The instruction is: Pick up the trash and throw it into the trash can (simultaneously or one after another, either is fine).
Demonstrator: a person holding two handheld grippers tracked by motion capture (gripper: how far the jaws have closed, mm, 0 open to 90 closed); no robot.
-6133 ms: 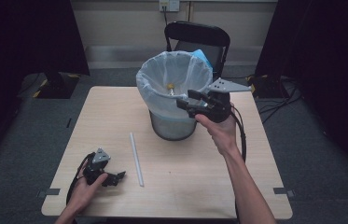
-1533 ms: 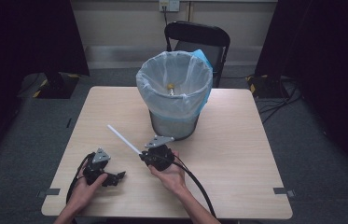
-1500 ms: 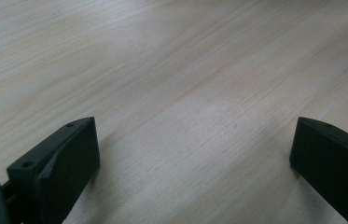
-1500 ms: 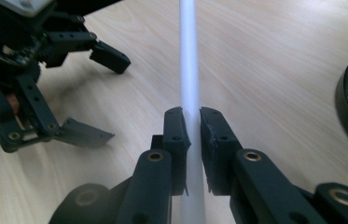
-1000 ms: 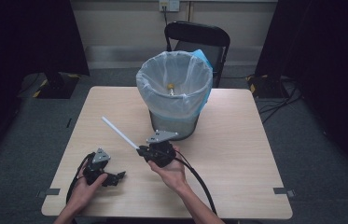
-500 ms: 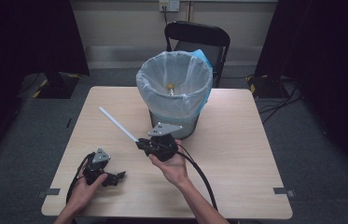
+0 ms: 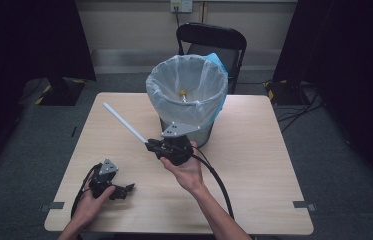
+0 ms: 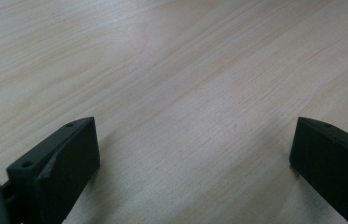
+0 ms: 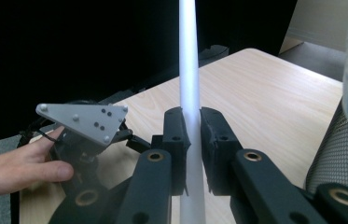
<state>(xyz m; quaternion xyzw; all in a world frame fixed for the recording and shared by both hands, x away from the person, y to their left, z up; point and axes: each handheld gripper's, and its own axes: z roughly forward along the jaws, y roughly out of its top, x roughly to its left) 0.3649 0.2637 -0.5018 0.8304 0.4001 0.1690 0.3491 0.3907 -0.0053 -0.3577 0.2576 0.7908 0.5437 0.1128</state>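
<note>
At the left of the high view, the left gripper (image 7: 124, 190) is seen resting low on the wooden table (image 7: 274, 165), near its front left corner, held by the left hand (image 7: 90, 202). Its jaws are spread wide – in the left gripper view they stand far apart at the two bottom corners, with nothing but bare pale wood grain between them. A grey three-cornered plate (image 7: 108, 167) is carried on top of it, and a black cable is looped beside the hand.

Further right, near the middle of the table, the right gripper (image 7: 150, 146) is held above the tabletop by the right hand (image 7: 186, 170), the forearm coming in from the bottom edge. Its jaws are pressed together on a white tube (image 7: 124, 122), pinched near one end. In the high view the tube is seen slanting away from the jaws, up and to the left, clear of the table. In the right gripper view the tube (image 9: 189, 84) is clamped between the two black pads and runs straight up out of the frame; the left gripper (image 9: 132, 140) and the left hand (image 9: 17, 165) are seen farther off at the left.

Just behind the right gripper a mesh bin (image 7: 188, 100) is stood on the table, lined with a clear bag – a small yellowish item is visible inside, too small to identify. A black chair (image 7: 209, 42) is placed beyond the table.
</note>
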